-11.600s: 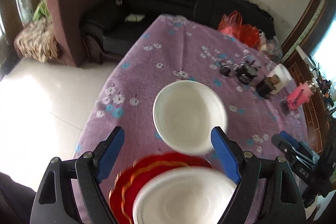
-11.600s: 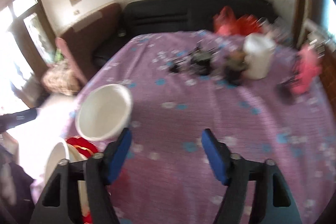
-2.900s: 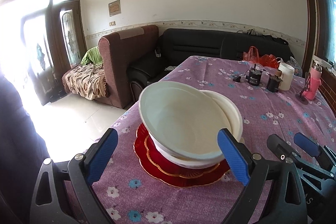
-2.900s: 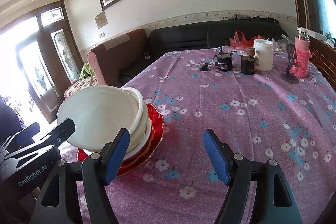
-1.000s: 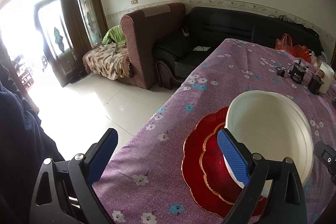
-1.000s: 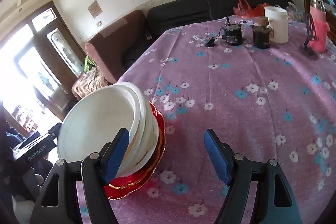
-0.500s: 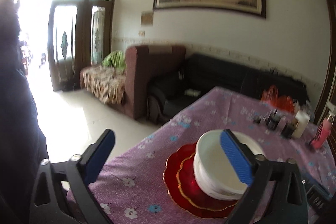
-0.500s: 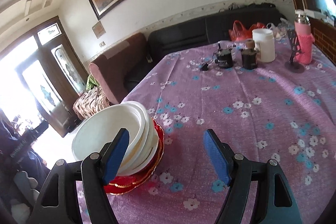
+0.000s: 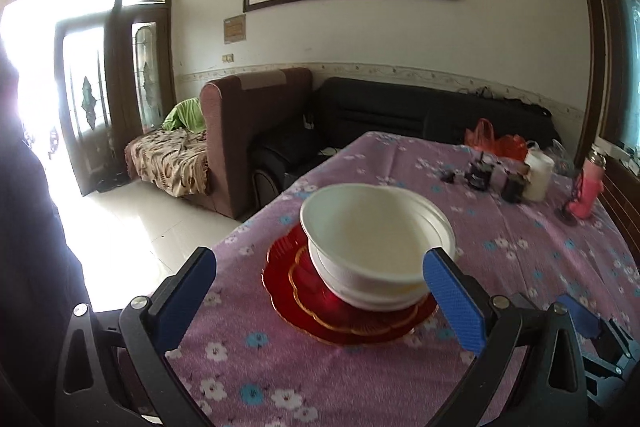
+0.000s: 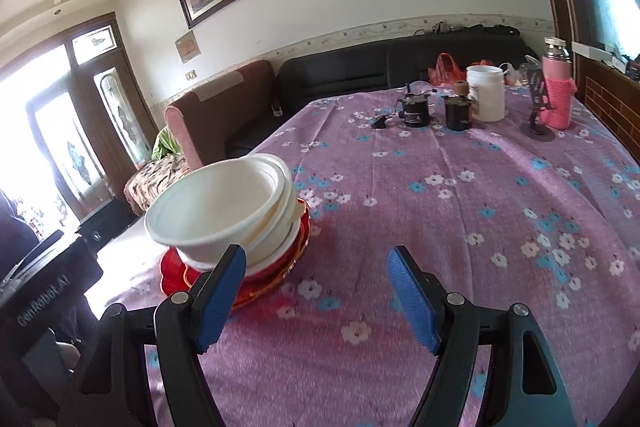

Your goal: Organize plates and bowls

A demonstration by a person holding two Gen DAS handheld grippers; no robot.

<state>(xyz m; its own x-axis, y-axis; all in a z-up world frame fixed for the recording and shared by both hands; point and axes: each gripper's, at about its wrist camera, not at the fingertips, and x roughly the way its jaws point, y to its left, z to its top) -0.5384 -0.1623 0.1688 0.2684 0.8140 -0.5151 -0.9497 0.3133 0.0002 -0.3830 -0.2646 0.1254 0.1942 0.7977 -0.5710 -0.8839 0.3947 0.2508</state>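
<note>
Several white bowls [image 9: 376, 243] [image 10: 224, 211] sit nested in a slightly leaning stack on red plates [image 9: 344, 311] [image 10: 280, 267] with gold scalloped rims, near the table's left front corner. My left gripper [image 9: 320, 291] is open, its blue pads wide apart in front of the stack and clear of it. In the right wrist view my right gripper [image 10: 316, 291] is open too, holding nothing, with the stack just beyond its left pad. The right gripper's tips [image 9: 592, 323] show at the lower right of the left wrist view.
The table wears a purple flowered cloth [image 10: 480, 211]. At its far end stand two dark jars [image 10: 416, 111], a white tub [image 10: 486, 99], a pink bottle [image 10: 558, 95] and red bags [image 9: 496, 143]. Sofas [image 9: 400, 115] stand behind. A person's dark clothing [image 9: 28, 227] is at the left.
Both grippers have drawn back and tipped up from the stack, which now looks smaller and farther off. The left gripper has swung so the stack lies between its pads rather than behind the right one.
</note>
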